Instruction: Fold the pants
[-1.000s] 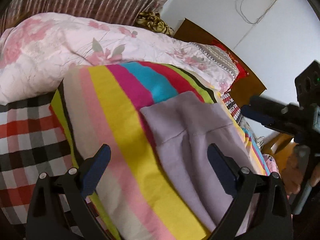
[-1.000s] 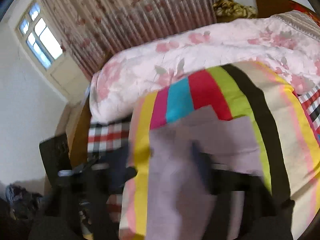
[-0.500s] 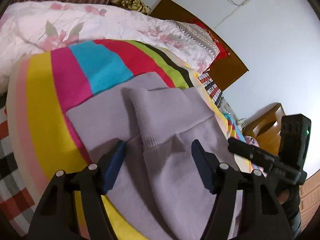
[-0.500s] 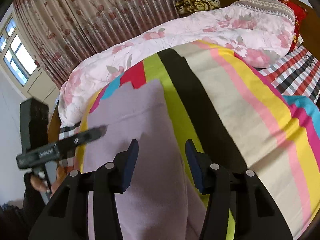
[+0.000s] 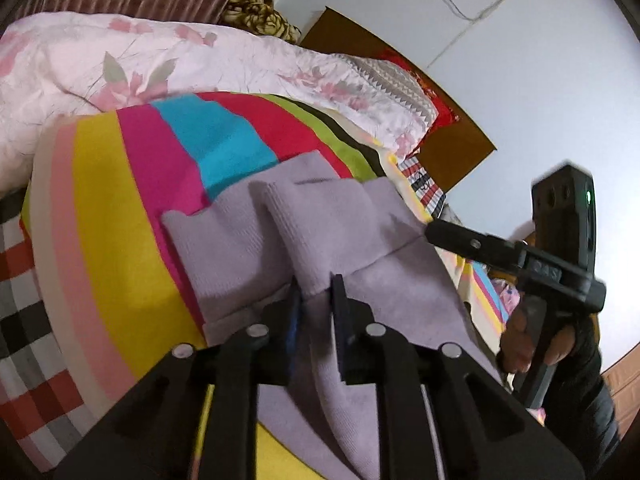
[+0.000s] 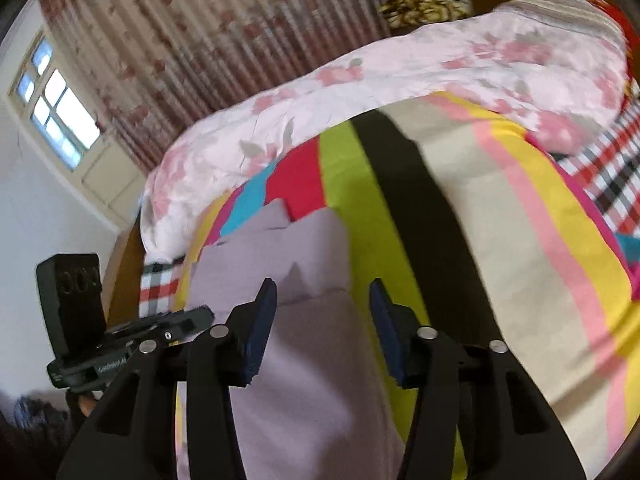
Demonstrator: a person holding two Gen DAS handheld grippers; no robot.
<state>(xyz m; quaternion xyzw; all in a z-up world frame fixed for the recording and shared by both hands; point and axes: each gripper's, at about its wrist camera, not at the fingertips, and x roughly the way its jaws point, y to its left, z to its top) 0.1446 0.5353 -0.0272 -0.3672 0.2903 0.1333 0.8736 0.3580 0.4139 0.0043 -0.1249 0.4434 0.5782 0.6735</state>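
Lavender pants (image 5: 352, 216) lie on a bright striped blanket (image 5: 108, 220), with a fold of fabric raised at the middle. My left gripper (image 5: 316, 308) is closing, and its pads pinch that raised fold. In the right wrist view the pants (image 6: 304, 380) run under my right gripper (image 6: 322, 312), which hovers over their right edge next to the green stripe. Its jaws are closing but stand apart, and the pads touch no cloth. The right gripper's tip (image 5: 440, 236) shows over the pants' far right side, held by a hand (image 5: 520, 344). The left gripper (image 6: 196, 316) shows at the left.
A pink floral quilt (image 5: 160, 52) is heaped along the far side of the bed. A plaid sheet (image 5: 24, 320) lies under the blanket. A wooden headboard (image 5: 452, 148) and pillows stand at the right. A curtain (image 6: 200, 40) and a window (image 6: 60, 108) are behind.
My left gripper moved forward over the pants and went from wide open to pinching a raised fold. My right gripper narrowed and sank toward the pants' right edge.
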